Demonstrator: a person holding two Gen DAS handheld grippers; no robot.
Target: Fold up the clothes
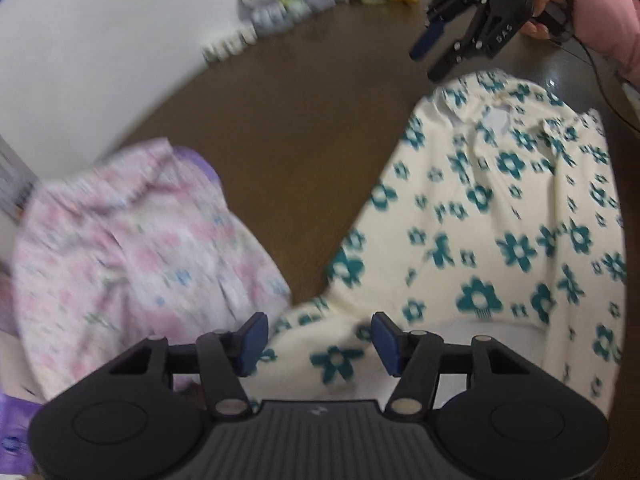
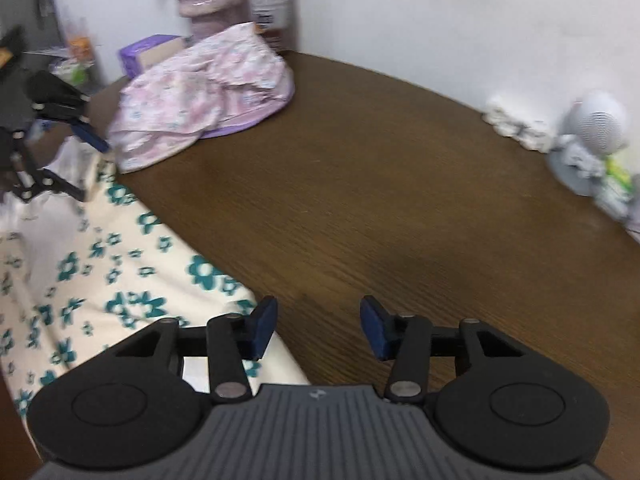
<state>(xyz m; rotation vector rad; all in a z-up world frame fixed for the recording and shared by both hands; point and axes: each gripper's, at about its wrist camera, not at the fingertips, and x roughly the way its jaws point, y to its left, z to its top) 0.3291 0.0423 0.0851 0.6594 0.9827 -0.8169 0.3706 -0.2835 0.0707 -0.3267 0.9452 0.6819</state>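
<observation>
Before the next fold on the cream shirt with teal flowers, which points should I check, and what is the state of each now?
1. Cream floral shirt lies spread on the brown table: ok.
2. Left gripper is open, nothing between its pads, over the shirt's lower part: ok.
3. Right gripper is open and empty, over bare table beside the shirt's edge: ok.
4. Pink floral garment keeps clear of the shirt: cannot tell, their edges look very close.
5. Shirt is free of wrinkles: cannot tell, the picture is blurred.

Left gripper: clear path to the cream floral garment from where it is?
Probably yes. The left gripper hangs open directly over the cream floral garment, nothing between them; the pink garment lies off to the side.
</observation>
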